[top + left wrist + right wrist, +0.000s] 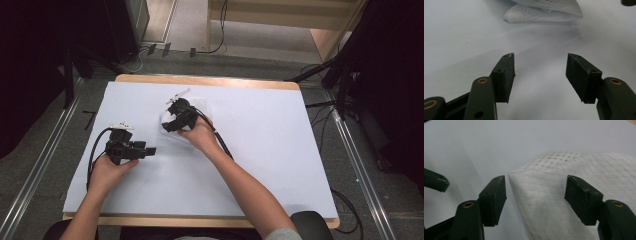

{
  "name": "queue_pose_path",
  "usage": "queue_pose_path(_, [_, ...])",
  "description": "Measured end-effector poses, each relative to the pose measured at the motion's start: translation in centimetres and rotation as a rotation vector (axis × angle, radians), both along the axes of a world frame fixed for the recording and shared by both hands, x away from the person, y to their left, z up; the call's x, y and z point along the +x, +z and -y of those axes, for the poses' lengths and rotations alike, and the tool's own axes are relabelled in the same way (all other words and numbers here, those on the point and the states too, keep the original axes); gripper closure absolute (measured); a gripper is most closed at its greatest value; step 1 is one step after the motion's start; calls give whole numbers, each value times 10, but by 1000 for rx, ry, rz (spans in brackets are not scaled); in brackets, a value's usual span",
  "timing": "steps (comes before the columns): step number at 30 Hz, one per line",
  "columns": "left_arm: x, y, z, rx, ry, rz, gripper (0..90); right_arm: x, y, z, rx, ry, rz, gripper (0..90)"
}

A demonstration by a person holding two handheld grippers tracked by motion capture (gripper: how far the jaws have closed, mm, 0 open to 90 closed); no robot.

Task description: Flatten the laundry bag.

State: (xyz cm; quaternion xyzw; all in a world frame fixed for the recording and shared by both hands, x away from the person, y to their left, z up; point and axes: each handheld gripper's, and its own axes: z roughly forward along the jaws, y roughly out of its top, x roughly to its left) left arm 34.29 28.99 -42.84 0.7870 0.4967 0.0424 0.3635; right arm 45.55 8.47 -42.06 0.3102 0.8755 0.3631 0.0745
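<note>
On the white table (280, 165): one folded white cloth (564, 202) and two grippers.
The cloth lies flat near the table's middle, its long axis roughly left to right in the left gripper view. The right gripper (535, 195) is spread over its edge without pinching; the left gripper (540, 75) is spread, empty, near the cloth.

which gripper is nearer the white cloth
Right. The right gripper hovers at the white cloth, open jaws straddling its folded edge. The left gripper sits apart on bare table, jaws open, pointing toward it.
</note>
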Motion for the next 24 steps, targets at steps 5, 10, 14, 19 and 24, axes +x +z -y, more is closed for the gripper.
queue_pose_path(5, [1,-1,-1,1,5,-2,410,8,-16,-7,-16,-12,-22,379])
queue_pose_path(10, [2,-2,0,5,0,-3,412,12,-28,-11,-26,-6,-47,545])
queue_pose_path(14, [3,-3,2,8,-5,-6,415,15,-29,-7,18,6,-97,793])
queue_pose_path(19, [5,-3,4,9,-1,-4,421,12,-25,-6,27,26,-108,853])
queue_pose_path(24, [7,-3,8,16,-7,8,488,2,-8,1,62,49,-83,854])
